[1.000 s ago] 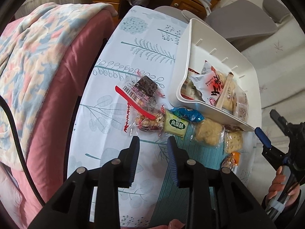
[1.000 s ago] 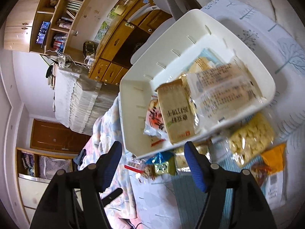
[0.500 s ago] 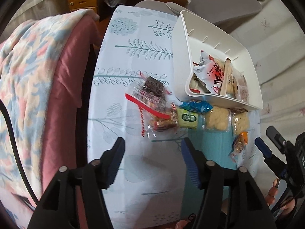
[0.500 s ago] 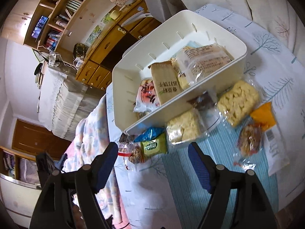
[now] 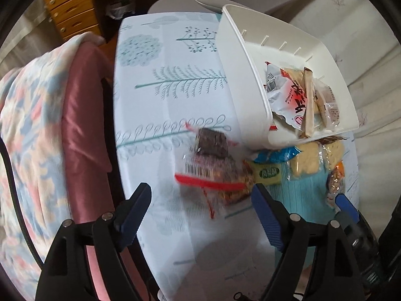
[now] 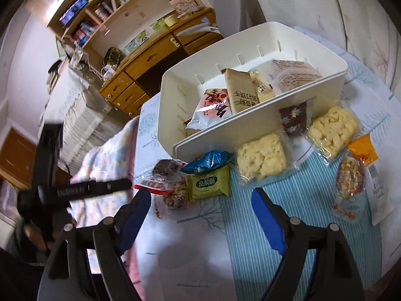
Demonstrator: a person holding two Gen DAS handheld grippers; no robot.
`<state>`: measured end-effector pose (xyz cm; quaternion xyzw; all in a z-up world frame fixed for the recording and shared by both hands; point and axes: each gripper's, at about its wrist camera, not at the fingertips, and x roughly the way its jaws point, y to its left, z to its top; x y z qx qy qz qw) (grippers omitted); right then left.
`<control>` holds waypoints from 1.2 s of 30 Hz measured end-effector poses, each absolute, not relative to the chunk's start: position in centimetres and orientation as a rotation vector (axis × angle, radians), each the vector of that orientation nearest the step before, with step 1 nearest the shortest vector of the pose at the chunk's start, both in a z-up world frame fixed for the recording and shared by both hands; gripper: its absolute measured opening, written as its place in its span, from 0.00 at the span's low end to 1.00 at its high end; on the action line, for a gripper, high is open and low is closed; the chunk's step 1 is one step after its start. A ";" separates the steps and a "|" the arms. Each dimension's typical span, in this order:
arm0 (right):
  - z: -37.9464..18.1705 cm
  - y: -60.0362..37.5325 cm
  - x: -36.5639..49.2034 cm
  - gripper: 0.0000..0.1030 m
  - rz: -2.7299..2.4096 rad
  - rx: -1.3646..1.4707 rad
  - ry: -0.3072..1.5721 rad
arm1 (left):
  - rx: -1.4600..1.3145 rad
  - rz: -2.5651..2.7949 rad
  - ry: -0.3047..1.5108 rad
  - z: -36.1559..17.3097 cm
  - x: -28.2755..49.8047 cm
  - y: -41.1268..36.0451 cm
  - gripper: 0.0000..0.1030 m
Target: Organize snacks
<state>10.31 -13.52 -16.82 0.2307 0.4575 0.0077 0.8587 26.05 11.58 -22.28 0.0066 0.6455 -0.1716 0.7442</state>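
A white plastic bin point(image 6: 253, 125) with slotted inner walls is seen on the table, holding several snack packets: a white-and-red crinkled bag point(image 6: 210, 109), a tan wrapper with green print point(image 6: 240, 92) and a clear pack with brown lettering point(image 6: 293, 75). Outside the bin, along its near wall, a row of loose snacks is laid out. A green pineapple-cake packet point(image 6: 209, 183) lies beneath a blue foil packet point(image 6: 208, 160), which touches the bin's wall. To the left, a clear packet with a red strip and barcode point(image 5: 210, 175) holds dark brownish pieces and appears motion-blurred in the left view. Two clear packs of pale yellow puffed squares point(image 6: 260, 158) point(image 6: 333, 128) are placed to the right, with a small dark brown wrapper point(image 6: 294, 120) leaning against the bin between them. An orange-topped nut bar packet point(image 6: 351, 178) lies furthest right.

The left gripper point(image 5: 200, 203) is held above the table with its blue-padded jaws spread wide and nothing between them, just short of the red-strip packet. The right gripper point(image 6: 201, 213) is likewise spread wide and empty, near the green packet.

The table is covered by a white cloth point(image 5: 170, 80) printed with teal trees and leaves. A pink seat draped with a floral blanket point(image 5: 32, 125) stands beside it, and a wooden desk with drawers point(image 6: 140, 67) and bookshelves is seen behind.
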 end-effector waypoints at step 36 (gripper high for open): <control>-24.1 -9.1 17.2 0.78 0.006 0.062 0.824 | 0.133 -0.410 1.452 -30.2 30.7 6.5 0.62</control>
